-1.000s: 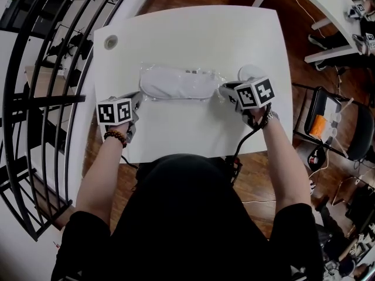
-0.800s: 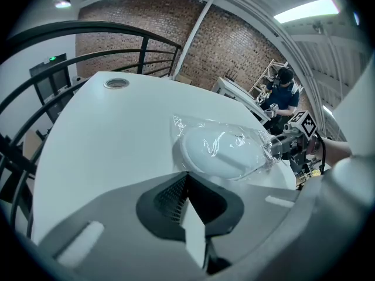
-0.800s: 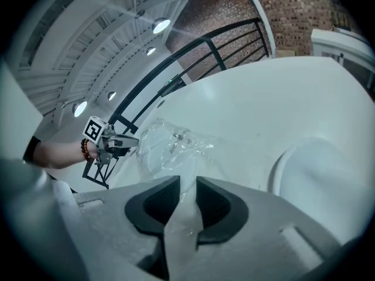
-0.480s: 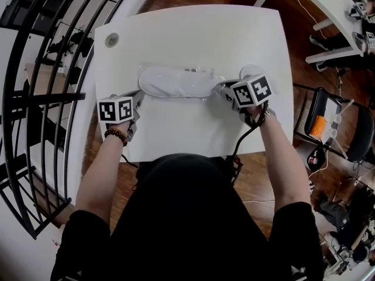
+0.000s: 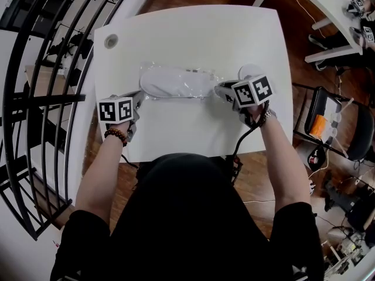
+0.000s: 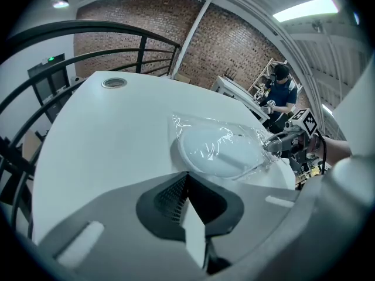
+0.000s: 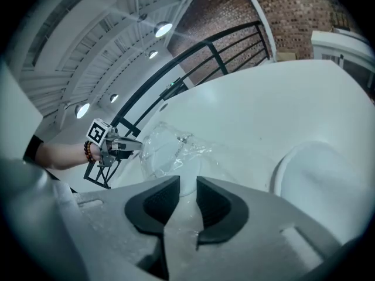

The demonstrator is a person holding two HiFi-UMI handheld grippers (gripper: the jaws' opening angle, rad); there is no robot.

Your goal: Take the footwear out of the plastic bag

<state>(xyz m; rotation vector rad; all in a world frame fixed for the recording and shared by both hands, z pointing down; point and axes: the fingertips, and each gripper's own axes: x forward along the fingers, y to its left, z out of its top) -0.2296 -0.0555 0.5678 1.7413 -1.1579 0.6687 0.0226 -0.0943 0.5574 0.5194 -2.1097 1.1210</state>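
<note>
The footwear [image 5: 173,84] lies inside the plastic bag [image 5: 212,76] on the counter [image 5: 193,34]; our left hand-held gripper [image 5: 137,99], jaws together, sits at its left end, we judge as an anchor, while the jaws of our right hand-held gripper [image 5: 221,90] are opening around the right-end film.

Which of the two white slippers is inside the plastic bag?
The middle slipper, at the centre of the table: the wrinkled clear plastic bag covers it. The other slipper, farther to the right, lies bare.
</note>
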